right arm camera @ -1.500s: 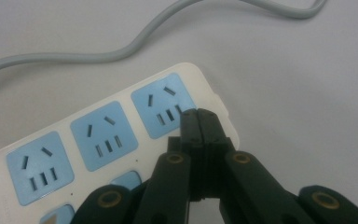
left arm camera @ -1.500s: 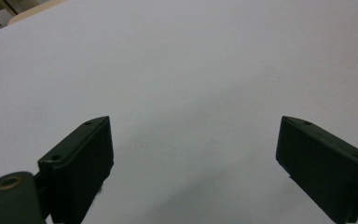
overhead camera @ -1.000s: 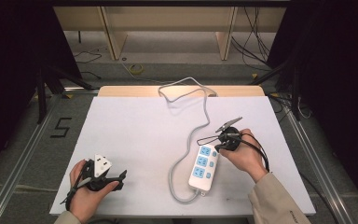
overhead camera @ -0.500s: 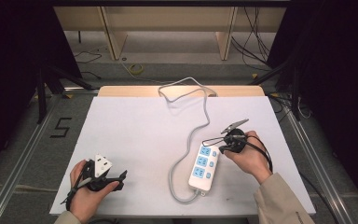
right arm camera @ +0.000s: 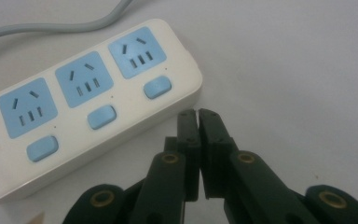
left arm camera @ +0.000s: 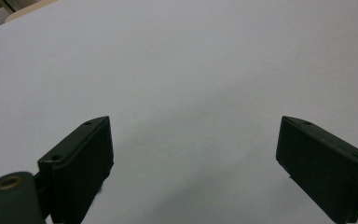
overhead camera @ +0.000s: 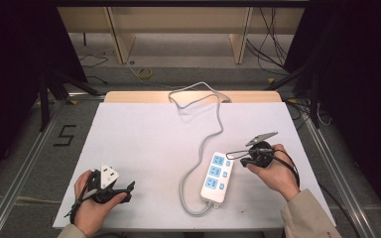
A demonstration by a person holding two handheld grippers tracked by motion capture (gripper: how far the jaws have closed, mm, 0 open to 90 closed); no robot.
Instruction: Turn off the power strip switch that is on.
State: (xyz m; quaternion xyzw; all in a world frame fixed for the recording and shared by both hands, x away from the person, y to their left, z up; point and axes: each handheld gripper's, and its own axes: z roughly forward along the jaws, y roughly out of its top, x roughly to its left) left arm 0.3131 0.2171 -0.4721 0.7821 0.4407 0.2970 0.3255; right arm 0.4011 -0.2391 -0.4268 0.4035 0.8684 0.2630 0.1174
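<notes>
Over the last second the right gripper [overhead camera: 241, 159] has drawn a little away from the power strip [overhead camera: 217, 177] toward the right edge of the table [overhead camera: 144, 134], and its jaws have just been opening a hair, with nothing between them; they now stand all but clenched, tips nearly meeting, as the right gripper view [right arm camera: 199, 116] shows. The left gripper [overhead camera: 121, 191] has not shifted.

Nearest the person, the left gripper rests low at the near left of the table, its jaws released and wide apart over bare white surface in the left gripper view [left arm camera: 193, 154], holding nothing. The power strip lies well apart from it, off to its right.

Farther in, the power strip lies flat on the table right of centre, its long axis running from the near edge away and slightly right, three blue sockets facing up, each with a blue switch beside it. The right gripper sits just beside the strip's far right corner, close but apart, pointing left toward it. The strip thus lies to the left of those closed tips, so the right hand [overhead camera: 273, 173] is much the nearer for any next press or push.

Beyond that, the grey cord [overhead camera: 213, 139] leaves the strip's near end, loops round its left side and runs up to the far edge of the table.
</notes>
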